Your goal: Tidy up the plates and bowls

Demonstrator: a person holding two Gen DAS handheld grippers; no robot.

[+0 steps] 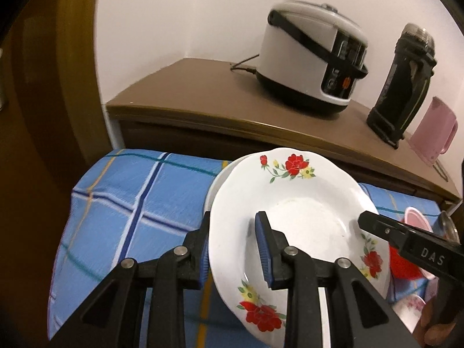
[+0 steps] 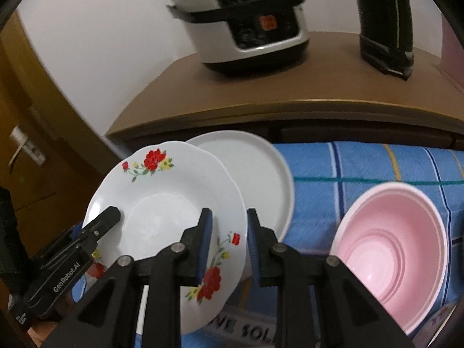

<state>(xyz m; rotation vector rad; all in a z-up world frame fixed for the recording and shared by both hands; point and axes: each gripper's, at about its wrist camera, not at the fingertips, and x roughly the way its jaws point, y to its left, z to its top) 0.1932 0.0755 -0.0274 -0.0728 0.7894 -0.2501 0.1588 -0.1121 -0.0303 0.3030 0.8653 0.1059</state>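
Note:
A white plate with red flowers (image 1: pixel 301 203) (image 2: pixel 174 191) is held up over the blue checked cloth (image 1: pixel 139 191). My left gripper (image 1: pixel 232 249) has its jaws around the plate's left rim, one finger on each face. My right gripper (image 2: pixel 229 246) straddles the plate's right rim the same way; its fingertip (image 1: pixel 374 223) shows in the left wrist view. A plain white plate (image 2: pixel 261 174) lies under and behind the flowered one. A pink bowl (image 2: pixel 394 249) stands on the cloth to the right.
A brown cabinet top (image 1: pixel 220 98) behind the cloth holds a white rice cooker (image 1: pixel 313 58), a black thermos (image 1: pixel 403 87) and a pink jug (image 1: pixel 435 130). A red bowl (image 1: pixel 403 264) sits at right. A wooden door (image 2: pixel 26 156) stands at left.

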